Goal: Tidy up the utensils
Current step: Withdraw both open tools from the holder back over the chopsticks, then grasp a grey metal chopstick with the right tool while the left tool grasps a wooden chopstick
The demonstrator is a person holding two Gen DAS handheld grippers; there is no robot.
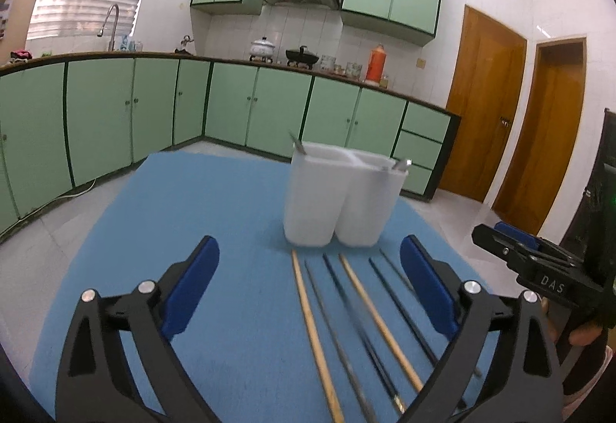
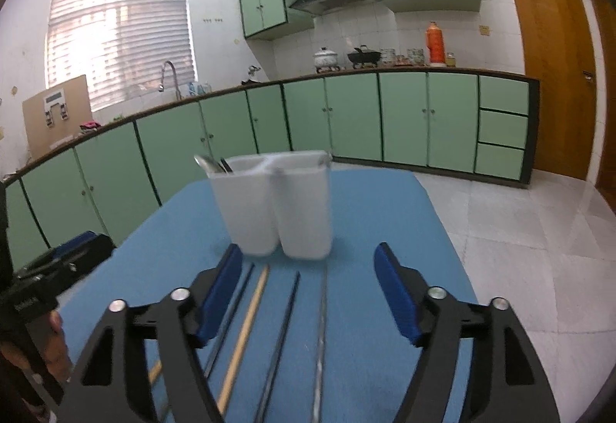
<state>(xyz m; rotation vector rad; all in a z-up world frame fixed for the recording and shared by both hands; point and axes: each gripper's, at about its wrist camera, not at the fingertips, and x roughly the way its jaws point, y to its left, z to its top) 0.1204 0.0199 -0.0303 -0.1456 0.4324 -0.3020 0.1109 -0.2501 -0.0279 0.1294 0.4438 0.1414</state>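
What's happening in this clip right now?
A person holds two handheld grippers over a blue table. Both the left gripper and right gripper are open and hold nothing. Several chopsticks, wooden and dark, lie side by side in front of a white two-compartment holder that already has some utensils sticking out. None of the chopsticks is gripped yet.

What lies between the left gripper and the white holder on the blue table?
In the left wrist view, only chopsticks on the blue table lie between the open left gripper and the white holder.
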